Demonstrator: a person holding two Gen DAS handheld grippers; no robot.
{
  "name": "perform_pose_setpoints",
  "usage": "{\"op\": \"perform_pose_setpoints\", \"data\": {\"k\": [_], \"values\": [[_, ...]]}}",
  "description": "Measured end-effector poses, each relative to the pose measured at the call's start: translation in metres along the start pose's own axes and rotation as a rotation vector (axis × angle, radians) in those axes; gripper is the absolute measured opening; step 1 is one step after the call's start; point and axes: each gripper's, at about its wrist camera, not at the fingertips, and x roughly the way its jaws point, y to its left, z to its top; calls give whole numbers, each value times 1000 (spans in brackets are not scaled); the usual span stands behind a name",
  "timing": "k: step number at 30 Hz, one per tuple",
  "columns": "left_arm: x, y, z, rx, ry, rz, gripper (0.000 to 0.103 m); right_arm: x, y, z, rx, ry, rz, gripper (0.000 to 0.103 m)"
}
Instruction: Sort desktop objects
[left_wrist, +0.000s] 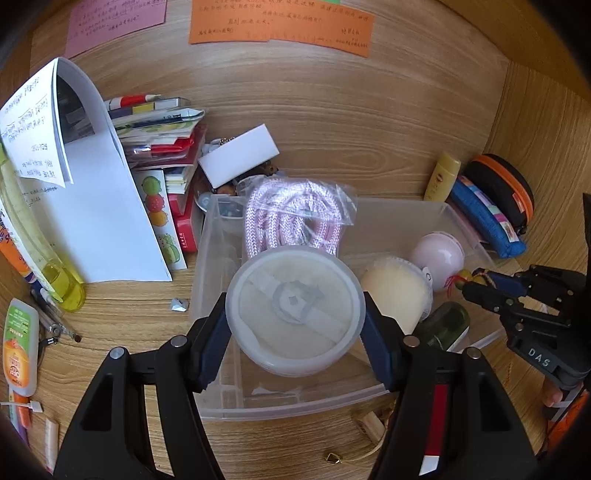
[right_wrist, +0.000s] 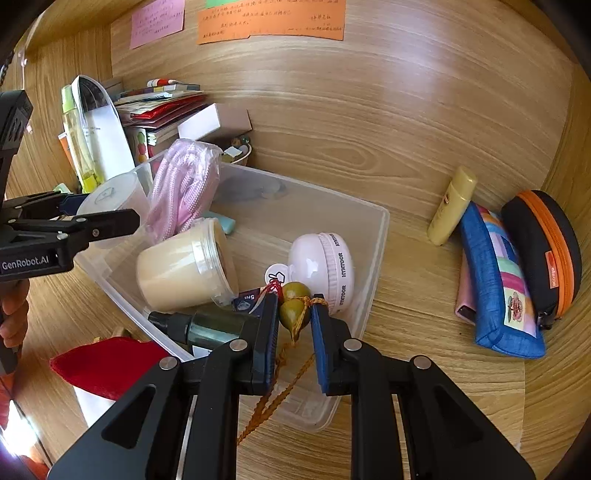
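Left gripper (left_wrist: 295, 317) clamping round translucent white lidded container (left_wrist: 293, 310) above clear plastic bin (left_wrist: 295, 408), right gripper (right_wrist: 294, 314) pinching olive-green gourd charm (right_wrist: 294, 308) with orange cord over the bin.

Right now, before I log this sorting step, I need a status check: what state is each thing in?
left gripper: shut on round white tub, above the bin
right gripper: shut on gourd charm, cord dangling
clear bin: open, partly filled
cream jar: lying sideways in bin
orange-trimmed case: zipped shut

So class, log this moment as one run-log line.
left gripper: shut on round tub | right gripper: shut on gourd charm | both over clear bin
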Motion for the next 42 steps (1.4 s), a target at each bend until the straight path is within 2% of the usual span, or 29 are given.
{"op": "perform_pose_setpoints", "data": {"k": [5, 11, 17, 28, 30, 31, 33, 35, 40, 41, 42], "values": [[2, -7, -4, 35, 4, 14, 65, -4, 1, -1, -3, 16, -2, 16], [-1, -4, -4, 33, -10, 20, 65, -9, 5, -4, -17, 19, -9, 17], [-11, -6, -6, 35, -31, 14, 67, -15, 3, -5, 3, 13, -9, 24], [-31, -16, -16, 56, -59, 5, 68, -38, -5, -14, 76, -1, 65, 27], [-35, -17, -17, 55, -63, 4, 68, -41, -8, -16, 94, 6, 117, 43], [-37, -17, -18, 55, -65, 3, 68, -43, -8, -17, 107, 8, 162, 46], [-39, -18, -19, 53, -68, 1, 68, -47, -6, -19, 107, 4, 170, 56], [-41, -17, -20, 52, -69, 0, 68, -49, -2, -21, 88, 4, 131, 57], [-45, -20, -23, 57, -70, -4, 68, -49, -4, -29, 100, 28, 133, 59], [-47, -21, -24, 59, -70, -6, 71, -50, -6, -31, 107, 28, 130, 59], [-48, -22, -25, 61, -70, -6, 78, -52, -7, -33, 113, 27, 128, 59]]}}
